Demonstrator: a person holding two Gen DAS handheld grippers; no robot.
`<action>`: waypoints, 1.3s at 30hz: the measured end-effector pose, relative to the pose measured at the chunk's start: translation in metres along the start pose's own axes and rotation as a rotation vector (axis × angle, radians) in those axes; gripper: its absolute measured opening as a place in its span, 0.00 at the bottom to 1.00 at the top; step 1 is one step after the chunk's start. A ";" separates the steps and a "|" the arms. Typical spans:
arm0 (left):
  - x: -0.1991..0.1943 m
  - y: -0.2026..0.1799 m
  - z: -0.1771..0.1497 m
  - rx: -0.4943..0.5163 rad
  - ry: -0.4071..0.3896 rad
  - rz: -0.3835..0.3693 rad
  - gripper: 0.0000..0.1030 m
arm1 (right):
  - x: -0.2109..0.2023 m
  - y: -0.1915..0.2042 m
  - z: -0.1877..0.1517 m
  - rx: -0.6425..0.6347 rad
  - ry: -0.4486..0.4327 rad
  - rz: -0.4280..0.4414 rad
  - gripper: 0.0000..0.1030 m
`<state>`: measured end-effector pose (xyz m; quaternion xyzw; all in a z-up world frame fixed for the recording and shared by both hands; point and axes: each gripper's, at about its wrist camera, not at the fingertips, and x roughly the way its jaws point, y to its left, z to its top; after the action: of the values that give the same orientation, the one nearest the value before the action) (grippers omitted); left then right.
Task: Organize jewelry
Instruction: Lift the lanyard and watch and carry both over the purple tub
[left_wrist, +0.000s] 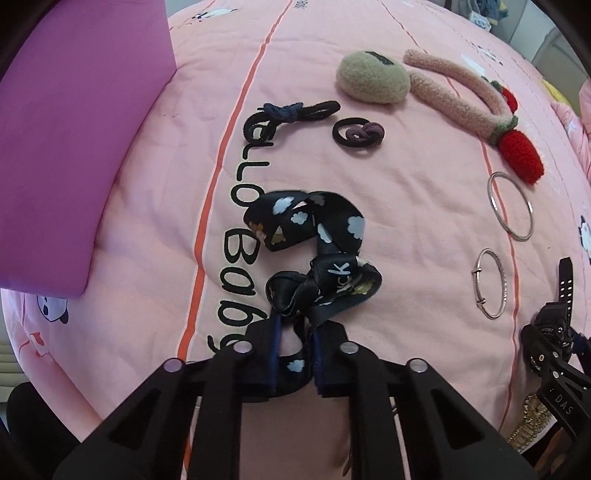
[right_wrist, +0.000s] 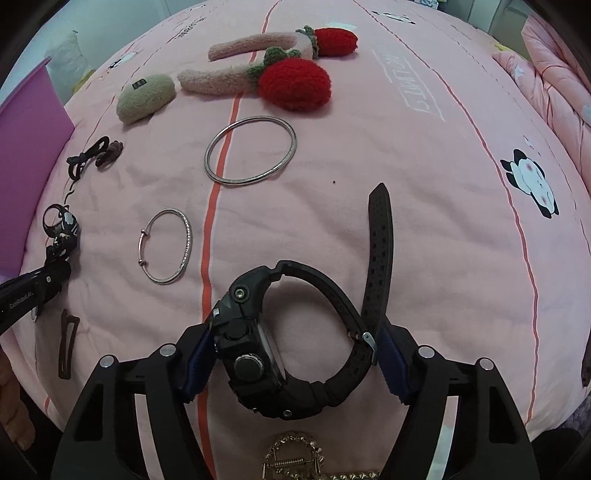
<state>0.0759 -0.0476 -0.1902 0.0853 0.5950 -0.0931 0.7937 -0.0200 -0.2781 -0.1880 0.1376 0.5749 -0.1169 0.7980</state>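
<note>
A black ribbon printed with white clouds (left_wrist: 314, 236) lies crumpled on the pink bedspread (left_wrist: 406, 221). Its near end runs between the blue pads of my left gripper (left_wrist: 295, 332), which is shut on it. In the right wrist view a black sport watch (right_wrist: 251, 354) sits between the fingers of my right gripper (right_wrist: 295, 326). One pad is against the case and the other against the strap by the buckle. The long strap end sticks up behind. That watch (left_wrist: 550, 325) also shows at the left wrist view's right edge.
Two silver bangles (right_wrist: 251, 149) (right_wrist: 168, 245), dark hair ties (left_wrist: 356, 134) (left_wrist: 291, 112), a beige plush clip (left_wrist: 373, 77) and a pink strawberry headband (right_wrist: 291, 81) lie beyond. A brown snap clip (right_wrist: 66, 343) and a gold studded piece (right_wrist: 291, 458) lie near. A purple box (left_wrist: 74, 147) stands left.
</note>
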 end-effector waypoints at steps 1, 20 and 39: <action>-0.003 0.000 -0.002 -0.004 -0.006 -0.005 0.10 | 0.000 -0.004 -0.002 0.006 -0.003 0.016 0.69; -0.149 0.031 -0.007 -0.009 -0.216 -0.087 0.09 | -0.098 0.018 0.008 -0.022 -0.172 0.146 0.69; -0.253 0.187 0.042 -0.256 -0.386 0.045 0.09 | -0.209 0.236 0.122 -0.389 -0.350 0.426 0.69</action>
<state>0.0923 0.1351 0.0688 -0.0219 0.4368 -0.0137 0.8992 0.1037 -0.0950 0.0674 0.0778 0.3990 0.1426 0.9025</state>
